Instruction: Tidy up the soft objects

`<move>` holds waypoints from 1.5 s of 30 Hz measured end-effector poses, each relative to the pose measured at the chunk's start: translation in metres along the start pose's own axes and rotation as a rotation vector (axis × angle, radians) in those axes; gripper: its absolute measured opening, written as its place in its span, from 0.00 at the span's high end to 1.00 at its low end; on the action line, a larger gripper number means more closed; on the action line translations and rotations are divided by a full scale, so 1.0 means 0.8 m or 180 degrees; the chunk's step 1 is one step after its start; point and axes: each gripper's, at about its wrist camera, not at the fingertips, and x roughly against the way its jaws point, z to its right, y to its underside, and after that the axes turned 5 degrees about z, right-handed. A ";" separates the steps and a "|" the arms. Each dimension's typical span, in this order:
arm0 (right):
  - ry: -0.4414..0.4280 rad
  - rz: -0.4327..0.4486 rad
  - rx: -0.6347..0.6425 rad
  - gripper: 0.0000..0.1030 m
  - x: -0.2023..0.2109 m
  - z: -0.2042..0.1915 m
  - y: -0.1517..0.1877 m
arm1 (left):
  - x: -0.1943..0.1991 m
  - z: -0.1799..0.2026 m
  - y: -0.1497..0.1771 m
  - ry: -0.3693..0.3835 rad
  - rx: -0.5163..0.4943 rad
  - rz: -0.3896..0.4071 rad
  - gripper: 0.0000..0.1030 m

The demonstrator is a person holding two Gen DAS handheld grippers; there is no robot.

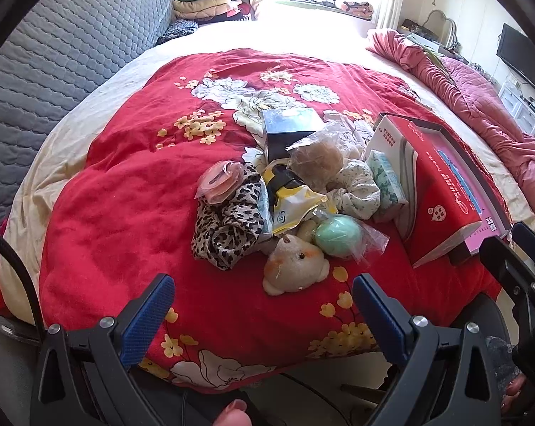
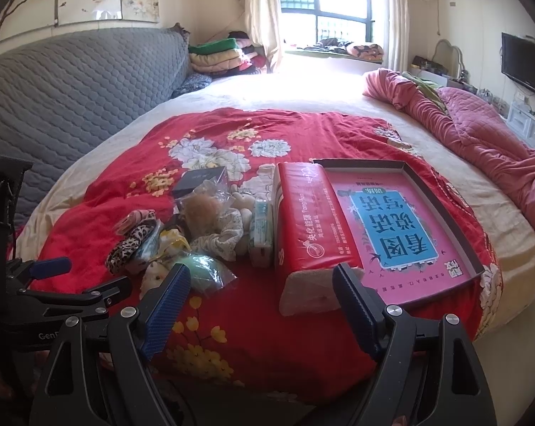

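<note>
Both tools, the left tool [image 1: 264, 305] and the right tool [image 2: 262, 293], hover with jaws spread wide and empty at the bed's near edge. The soft pile lies mid-blanket [image 1: 125, 184] beside the red tissue pack [image 2: 303, 220]. The plush toy [image 1: 294, 264], nearest, looks light and squashy; pinch its body.

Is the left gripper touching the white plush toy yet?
Apart. The left wrist view shows the left gripper open, with red blanket visible between it and the white plush toy.

two scrunchies [image 1: 228, 227], one plush toy [image 1: 294, 266], two tissue packs [image 2: 310, 227]
</note>
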 end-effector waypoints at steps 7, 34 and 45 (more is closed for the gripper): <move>0.0001 0.0003 0.0002 0.19 0.001 0.001 0.000 | 0.000 0.000 0.000 0.0001 -0.0010 0.0006 0.02; -0.0004 0.0015 0.0001 0.19 0.003 0.001 0.000 | 0.002 -0.001 0.000 0.0002 -0.0012 0.0015 0.02; -0.0017 0.0000 0.0014 0.19 -0.001 -0.002 0.002 | 0.000 -0.003 0.001 0.0016 0.0023 -0.0006 0.02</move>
